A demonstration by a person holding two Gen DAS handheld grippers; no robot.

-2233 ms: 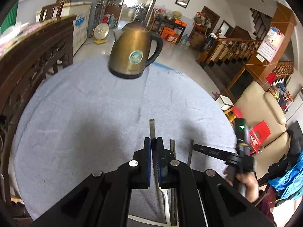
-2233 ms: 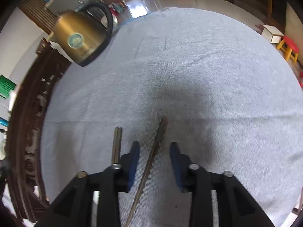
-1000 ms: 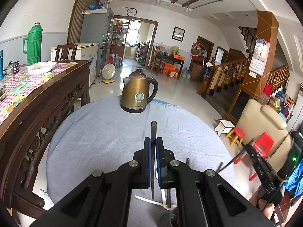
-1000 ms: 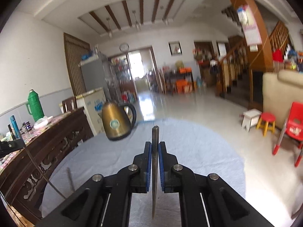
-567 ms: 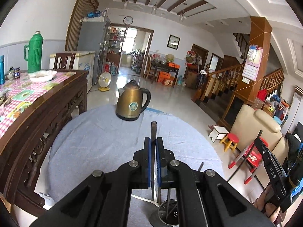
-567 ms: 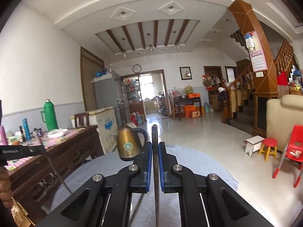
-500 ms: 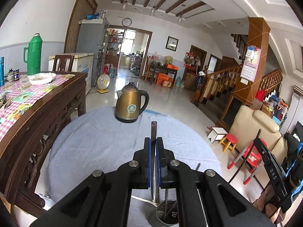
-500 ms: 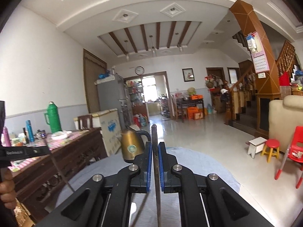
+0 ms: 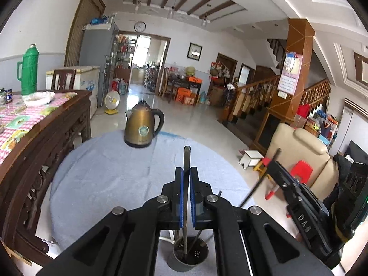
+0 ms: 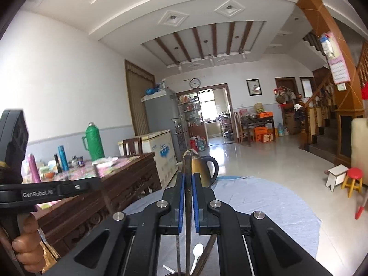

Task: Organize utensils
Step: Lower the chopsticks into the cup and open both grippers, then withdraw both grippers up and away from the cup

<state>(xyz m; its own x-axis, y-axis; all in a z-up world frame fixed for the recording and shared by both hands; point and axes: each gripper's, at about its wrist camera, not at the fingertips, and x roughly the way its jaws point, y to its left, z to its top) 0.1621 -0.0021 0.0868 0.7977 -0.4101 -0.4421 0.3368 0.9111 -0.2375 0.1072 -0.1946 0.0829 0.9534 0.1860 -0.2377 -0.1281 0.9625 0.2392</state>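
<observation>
Dark round utensil holder (image 9: 188, 256) stands on the grey tablecloth (image 9: 110, 172) at the near edge, directly under the left gripper (image 9: 186, 179); inside it, two or three thin dark sticks leaning on the wall, perforated bottom showing. Left gripper closed tight on a chopstick (image 9: 186, 158) held upright, lower end down in the holder. Right gripper (image 10: 188, 184) likewise clamped on a second chopstick (image 10: 188, 168), upright above the holder's rim; white plastic spoon (image 10: 197, 254) lies on the cloth just beside, brass kettle (image 9: 142, 127) at the far side.

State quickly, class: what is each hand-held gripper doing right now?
Left hand-held gripper: closed on a metal chopstick.
Right hand-held gripper: closed on another metal chopstick.
</observation>
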